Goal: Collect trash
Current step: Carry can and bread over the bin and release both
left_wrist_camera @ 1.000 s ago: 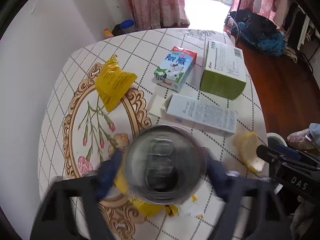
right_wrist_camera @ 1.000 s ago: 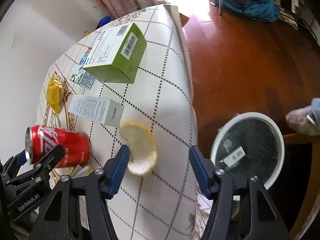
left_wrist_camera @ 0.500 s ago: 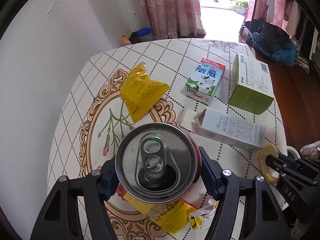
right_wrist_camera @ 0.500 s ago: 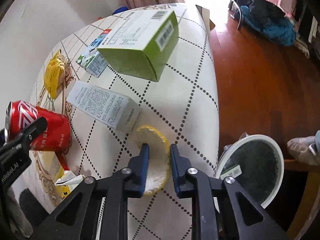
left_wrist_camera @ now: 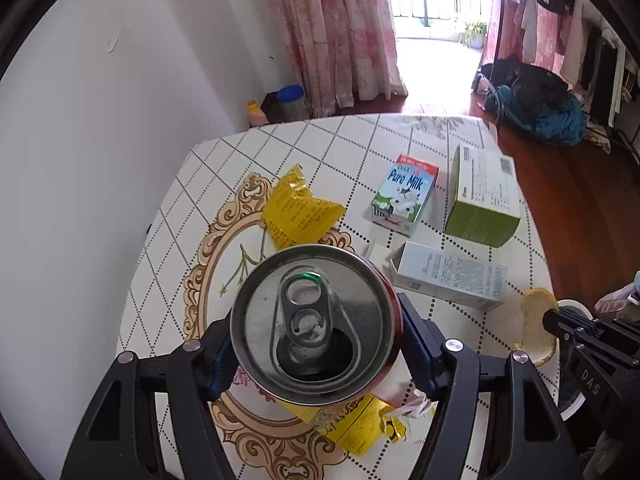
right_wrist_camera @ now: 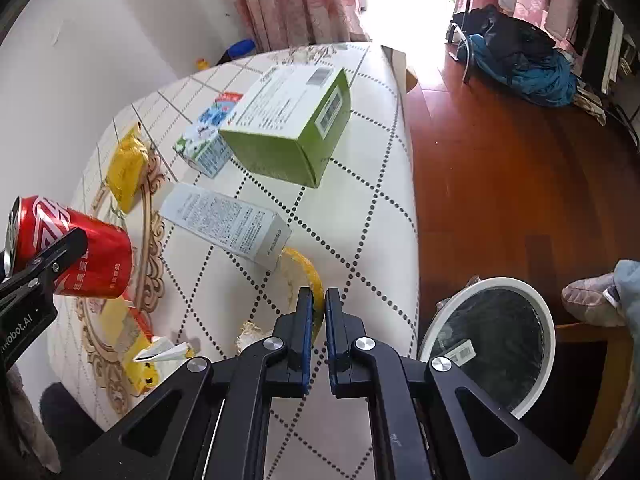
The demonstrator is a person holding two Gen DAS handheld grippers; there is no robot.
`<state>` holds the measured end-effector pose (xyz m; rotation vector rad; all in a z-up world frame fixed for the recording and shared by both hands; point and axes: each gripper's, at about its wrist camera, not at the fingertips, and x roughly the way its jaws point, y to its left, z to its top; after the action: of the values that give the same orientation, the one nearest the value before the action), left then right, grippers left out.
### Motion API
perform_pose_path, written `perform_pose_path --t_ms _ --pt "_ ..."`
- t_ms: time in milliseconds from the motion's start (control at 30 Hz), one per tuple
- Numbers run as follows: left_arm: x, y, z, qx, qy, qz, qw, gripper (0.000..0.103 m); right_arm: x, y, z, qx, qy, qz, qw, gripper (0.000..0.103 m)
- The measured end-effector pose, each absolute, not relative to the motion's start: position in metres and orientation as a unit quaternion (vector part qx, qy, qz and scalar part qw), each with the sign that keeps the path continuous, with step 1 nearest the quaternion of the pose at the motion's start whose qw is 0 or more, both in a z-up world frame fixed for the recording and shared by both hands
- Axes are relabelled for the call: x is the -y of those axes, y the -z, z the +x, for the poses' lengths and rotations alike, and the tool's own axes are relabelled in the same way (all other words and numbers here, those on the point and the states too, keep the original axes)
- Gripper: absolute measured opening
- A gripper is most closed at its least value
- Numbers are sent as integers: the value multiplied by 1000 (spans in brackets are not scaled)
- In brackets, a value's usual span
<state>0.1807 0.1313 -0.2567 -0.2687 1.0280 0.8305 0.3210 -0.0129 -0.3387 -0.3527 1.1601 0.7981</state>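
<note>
Left gripper: blue pads clamped on either side of a red aluminium drink can, opened top facing the camera; in the right wrist view the can is held clear above the table, tilted on its side. Right gripper: jaws nearly closed, pinching the edge of a yellow curved fruit peel near the table's right edge. Beneath the can, torn yellow wrapper scraps on the white diamond-check tablecloth. Further out, a long white printed carton lying flat, touching the peel; a crumpled yellow foil packet; a "Pure Milk" carton beside a green-and-white cardboard box. On the wooden floor just beside the table, a round white-rimmed bin with a black liner.
</note>
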Motion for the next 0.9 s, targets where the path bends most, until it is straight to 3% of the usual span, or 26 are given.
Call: perform_pose_path --t_ms 333,600,733,900 --pt "-99 204 183 -439 -354 -116 818 66 69 285 330 -509 -360 -100 776 6" --pt "-31 168 231 -424 -255 -119 861 66 152 248 358 -492 -324 -58 806 6" --pt "4 175 270 -435 -195 -132 869 66 201 250 380 -498 -283 -56 818 6" --pt "36 222 328 -489 -108 -183 846 66 258 286 411 -533 -226 -50 814 6"
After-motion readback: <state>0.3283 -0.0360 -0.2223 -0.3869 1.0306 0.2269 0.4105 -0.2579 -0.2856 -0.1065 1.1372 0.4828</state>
